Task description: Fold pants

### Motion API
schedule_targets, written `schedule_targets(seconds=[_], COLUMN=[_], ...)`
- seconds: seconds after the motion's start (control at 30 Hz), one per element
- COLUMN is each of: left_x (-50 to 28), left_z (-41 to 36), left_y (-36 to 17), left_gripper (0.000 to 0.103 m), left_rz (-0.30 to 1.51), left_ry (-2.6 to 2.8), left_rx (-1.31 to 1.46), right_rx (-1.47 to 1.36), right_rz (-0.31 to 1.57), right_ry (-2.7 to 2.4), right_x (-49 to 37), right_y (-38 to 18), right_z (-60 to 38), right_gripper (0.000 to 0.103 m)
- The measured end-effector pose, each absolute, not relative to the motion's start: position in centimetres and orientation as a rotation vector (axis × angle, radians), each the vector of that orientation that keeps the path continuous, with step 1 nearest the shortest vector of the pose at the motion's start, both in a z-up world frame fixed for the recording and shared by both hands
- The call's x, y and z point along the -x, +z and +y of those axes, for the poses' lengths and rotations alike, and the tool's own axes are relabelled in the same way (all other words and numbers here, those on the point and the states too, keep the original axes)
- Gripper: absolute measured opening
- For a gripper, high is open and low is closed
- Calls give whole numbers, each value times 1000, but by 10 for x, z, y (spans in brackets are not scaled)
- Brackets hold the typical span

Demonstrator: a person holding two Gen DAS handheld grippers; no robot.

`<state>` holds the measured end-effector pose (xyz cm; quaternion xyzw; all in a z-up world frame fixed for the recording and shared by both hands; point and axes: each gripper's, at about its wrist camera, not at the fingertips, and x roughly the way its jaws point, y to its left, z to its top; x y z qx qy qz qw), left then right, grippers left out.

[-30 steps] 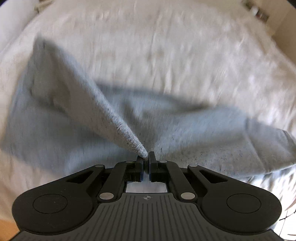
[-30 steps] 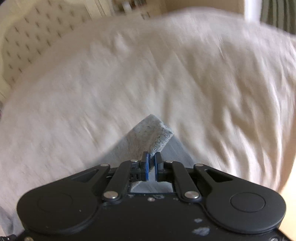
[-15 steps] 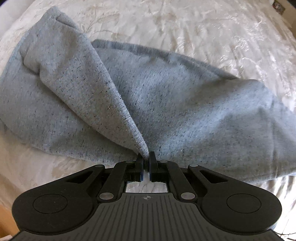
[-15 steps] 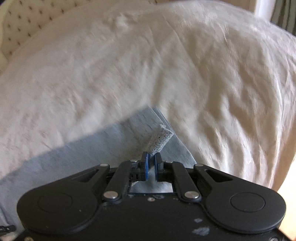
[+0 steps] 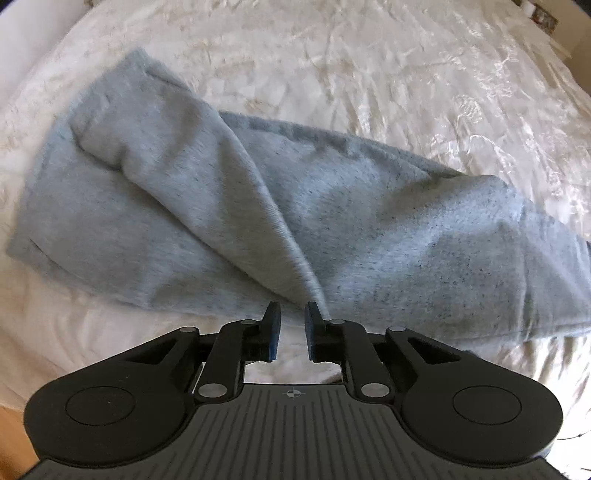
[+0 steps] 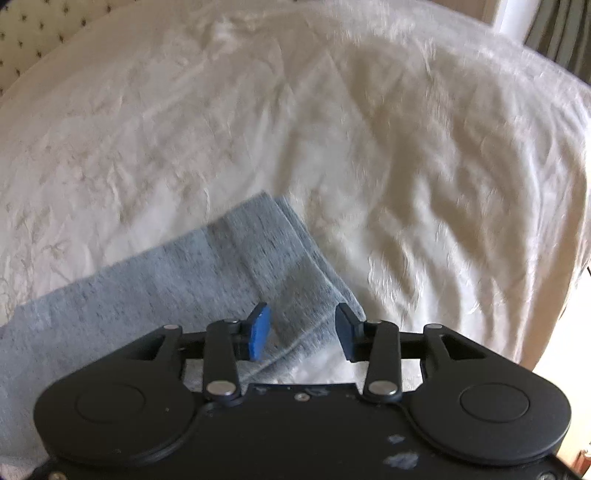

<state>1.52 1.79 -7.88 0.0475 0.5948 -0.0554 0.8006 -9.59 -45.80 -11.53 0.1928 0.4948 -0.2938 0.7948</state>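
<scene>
Grey-blue sweatpants lie on a cream bedspread, with a raised fold running from the far left down to my left gripper. My left gripper is open just at the near edge of the fabric, holding nothing. In the right wrist view the pants' ribbed end lies flat on the bedspread. My right gripper is open wide over that end, with the cloth below its jaws and not held.
A quilted cream headboard stands at the far left of the right wrist view and a dark curtain at the far right. The bed's edge and wood floor show at the lower left of the left wrist view.
Both grippers were shut on the pants and have opened and let go. The pants came down from being held up and now lie on the bed.
</scene>
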Motion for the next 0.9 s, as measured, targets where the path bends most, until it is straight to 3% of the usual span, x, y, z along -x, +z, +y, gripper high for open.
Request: schedule_targets(seconds=[0.23,0.4,0.63,0.83,0.9], left_x=[-45,-95,-181,-231,-234], left_z=[68,142,231,264,269], left_y=[-73,-83,-105,-137,-143], left_gripper=[16,16,16,16,21], left_rz=[1224,1229,1229,1301,1280], left_ry=[-105,-16,68,60,95], left_rx=[-138,-126,-126,-117,-139], right_rx=[-317,-373,-413,-392,-365], right_rz=[947,936,974,1038,1064], right_ry=[-486,-244,115,305,340], right_x=[66,23,-55,-120,-139], right_y=[-74,-58,-64,-79,-86], right_z=[-396,-312,-158,-56,-30], right_gripper=[44,54,58,64,65])
